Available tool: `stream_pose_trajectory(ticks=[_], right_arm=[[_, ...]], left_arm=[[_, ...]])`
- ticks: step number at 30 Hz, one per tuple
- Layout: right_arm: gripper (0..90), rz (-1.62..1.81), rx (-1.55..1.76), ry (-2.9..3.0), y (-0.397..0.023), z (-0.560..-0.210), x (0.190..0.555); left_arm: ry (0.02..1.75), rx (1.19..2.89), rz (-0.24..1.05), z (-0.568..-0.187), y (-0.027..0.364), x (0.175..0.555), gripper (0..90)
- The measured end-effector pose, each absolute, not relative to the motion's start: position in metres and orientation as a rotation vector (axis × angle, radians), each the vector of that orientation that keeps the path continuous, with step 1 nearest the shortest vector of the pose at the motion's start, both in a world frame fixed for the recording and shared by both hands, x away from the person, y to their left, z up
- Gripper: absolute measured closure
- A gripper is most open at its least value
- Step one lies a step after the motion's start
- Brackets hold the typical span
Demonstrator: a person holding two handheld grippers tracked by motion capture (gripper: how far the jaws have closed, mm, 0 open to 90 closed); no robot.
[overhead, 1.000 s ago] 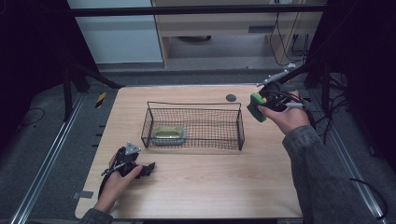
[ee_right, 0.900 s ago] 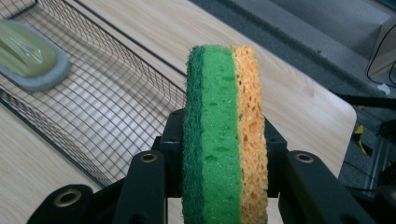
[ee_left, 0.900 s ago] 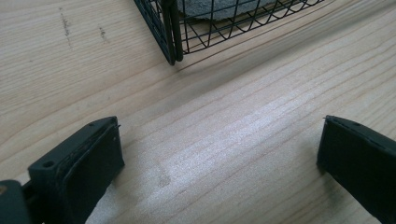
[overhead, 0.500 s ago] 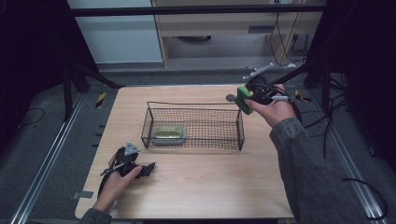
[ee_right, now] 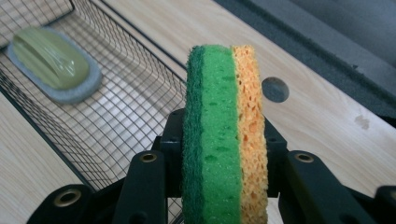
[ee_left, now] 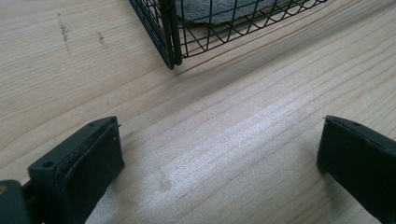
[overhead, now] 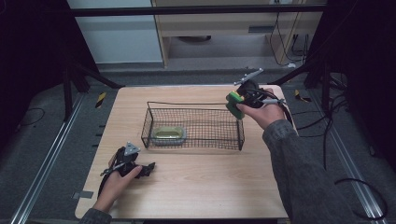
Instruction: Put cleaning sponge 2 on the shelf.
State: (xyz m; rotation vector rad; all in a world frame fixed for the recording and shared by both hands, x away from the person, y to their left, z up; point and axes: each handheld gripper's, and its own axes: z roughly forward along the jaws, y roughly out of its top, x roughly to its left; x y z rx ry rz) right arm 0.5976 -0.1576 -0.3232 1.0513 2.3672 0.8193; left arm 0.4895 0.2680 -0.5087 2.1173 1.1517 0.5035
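Counter (overhead: 196, 186): pale wood, carrying a wire basket at its middle; a person's forearms come in from the near edge.
Basket (overhead: 194, 122): black mesh, long axis running left to right across the counter; its right end wall stands between the sponge and the open floor of the basket, so the sponge looks set to clear the rim before going in.
Right gripper (overhead: 239, 103): held up at the basket's right end, the nearer hand to the drop by far; jaws clenched on the sponge.
Left gripper (overhead: 148, 166): resting low on the counter near the basket's front left corner, jaws released, bare wood between them.
Sponge (ee_right: 224, 135): green scouring face and yellow body, standing on edge between the jaws, long axis pointing out toward the basket, which lies ahead and to the left in the right gripper view.
Soap dish (overhead: 167, 135): grey, with an olive bar, at the basket's left end, well apart from the sponge.
Hole (ee_right: 275, 89): round, dark, in the counter beyond the sponge.
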Motion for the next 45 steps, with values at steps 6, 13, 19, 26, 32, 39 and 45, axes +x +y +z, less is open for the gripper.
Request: stream_pose_trajectory(ticks=[6,13,19,26,32,39,45], right_arm=[[64.1,0.842,1.066,2.390,-0.154,-0.340,0.605],[64.1,0.842,1.086,2.402,-0.153,-0.354,0.613],[64.0,0.838,1.107,2.412,-0.155,-0.365,0.615],[64.0,0.843,1.122,2.414,-0.160,-0.372,0.617],[64.0,0.854,1.129,2.413,-0.162,-0.375,0.618],[64.0,0.843,1.131,2.419,-0.161,-0.380,0.619],[64.0,0.834,1.149,2.419,-0.160,-0.388,0.620]], left_arm=[[1.153,2.115,0.503,-0.509,0.268,0.490,0.0],[1.154,2.111,0.503,-0.509,0.268,0.490,0.0],[1.152,2.116,0.504,-0.509,0.268,0.490,0.0],[1.152,2.116,0.504,-0.509,0.268,0.490,0.0],[1.154,2.113,0.503,-0.509,0.268,0.490,0.0],[1.150,2.122,0.504,-0.509,0.268,0.490,0.0],[1.150,2.121,0.504,-0.509,0.268,0.490,0.0]])
